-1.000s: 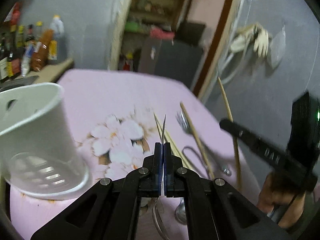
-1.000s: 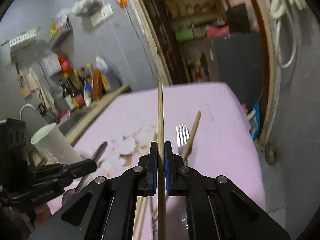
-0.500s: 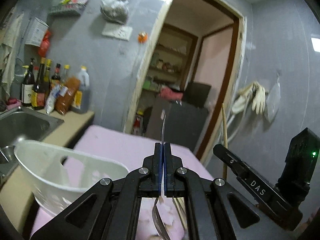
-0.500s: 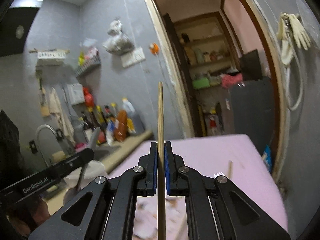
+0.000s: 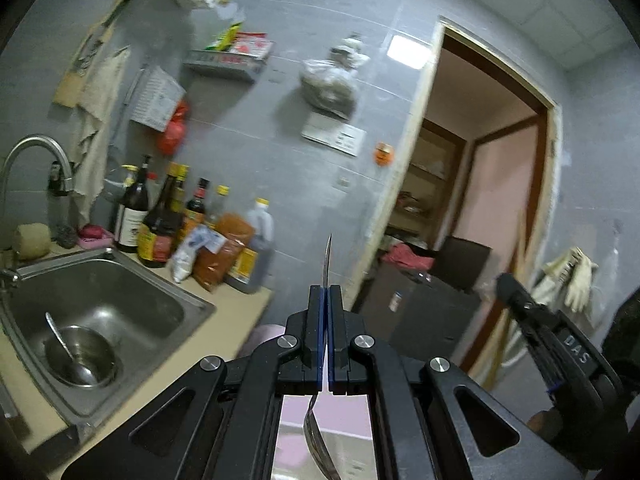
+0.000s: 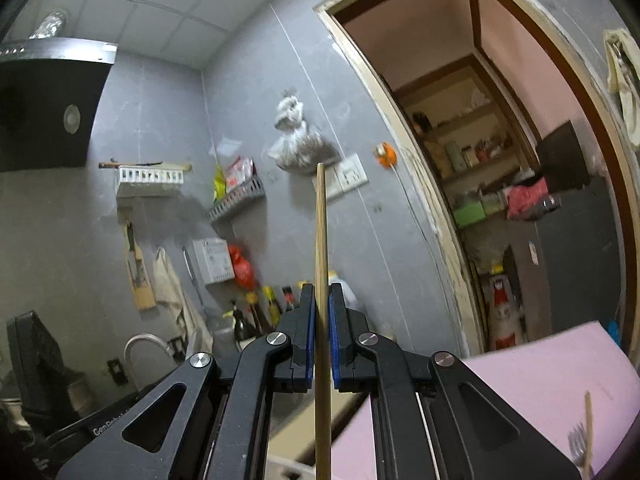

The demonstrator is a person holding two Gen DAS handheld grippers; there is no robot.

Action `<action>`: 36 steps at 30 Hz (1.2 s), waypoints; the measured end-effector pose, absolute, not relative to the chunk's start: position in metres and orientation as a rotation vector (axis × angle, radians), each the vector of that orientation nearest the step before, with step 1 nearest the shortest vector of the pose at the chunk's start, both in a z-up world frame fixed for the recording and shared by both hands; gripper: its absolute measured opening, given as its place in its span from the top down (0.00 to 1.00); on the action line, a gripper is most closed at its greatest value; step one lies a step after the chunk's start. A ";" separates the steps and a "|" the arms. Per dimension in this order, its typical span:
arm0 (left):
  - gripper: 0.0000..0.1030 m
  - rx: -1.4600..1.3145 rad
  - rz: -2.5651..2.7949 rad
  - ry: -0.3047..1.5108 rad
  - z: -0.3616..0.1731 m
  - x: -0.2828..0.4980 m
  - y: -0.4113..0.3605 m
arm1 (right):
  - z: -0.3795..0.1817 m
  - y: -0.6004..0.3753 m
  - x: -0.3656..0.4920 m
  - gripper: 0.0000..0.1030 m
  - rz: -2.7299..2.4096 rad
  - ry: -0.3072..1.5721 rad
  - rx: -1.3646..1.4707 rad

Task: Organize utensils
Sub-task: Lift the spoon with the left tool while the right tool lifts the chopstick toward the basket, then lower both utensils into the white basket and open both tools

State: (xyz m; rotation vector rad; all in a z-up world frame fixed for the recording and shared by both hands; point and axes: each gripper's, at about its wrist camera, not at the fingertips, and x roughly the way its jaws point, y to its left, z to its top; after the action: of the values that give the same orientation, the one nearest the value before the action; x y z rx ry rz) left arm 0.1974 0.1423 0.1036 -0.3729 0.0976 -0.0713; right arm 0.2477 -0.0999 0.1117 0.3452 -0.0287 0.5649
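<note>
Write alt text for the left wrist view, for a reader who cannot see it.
The left gripper is shut on a thin metal utensil, edge-on and pointing up toward a grey tiled wall. At left, a steel sink holds a bowl; sauce bottles stand behind it.

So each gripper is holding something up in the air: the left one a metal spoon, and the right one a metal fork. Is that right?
Not quite. The left gripper does hold a metal spoon, but the right gripper is shut on a wooden chopstick, not a fork. The right wrist view shows it. A fork lies on the pink table.
</note>
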 end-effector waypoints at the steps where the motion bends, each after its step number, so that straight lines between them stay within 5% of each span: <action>1: 1.00 -0.386 -0.073 0.089 0.103 0.199 0.151 | 0.111 -0.095 0.249 0.96 0.550 -0.043 0.339; 23: 1.00 -0.387 -0.033 0.047 0.037 0.198 0.160 | 0.047 -0.061 0.255 0.96 0.457 -0.019 0.232; 36: 1.00 -0.306 0.003 0.198 0.015 0.189 0.136 | 0.025 -0.059 0.250 0.95 0.501 0.105 0.153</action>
State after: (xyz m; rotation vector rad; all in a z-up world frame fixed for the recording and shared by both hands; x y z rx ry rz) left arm 0.1889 0.1357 0.0148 -0.3064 0.1975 0.0028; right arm 0.2502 -0.0589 0.0248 0.1531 0.1045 0.5007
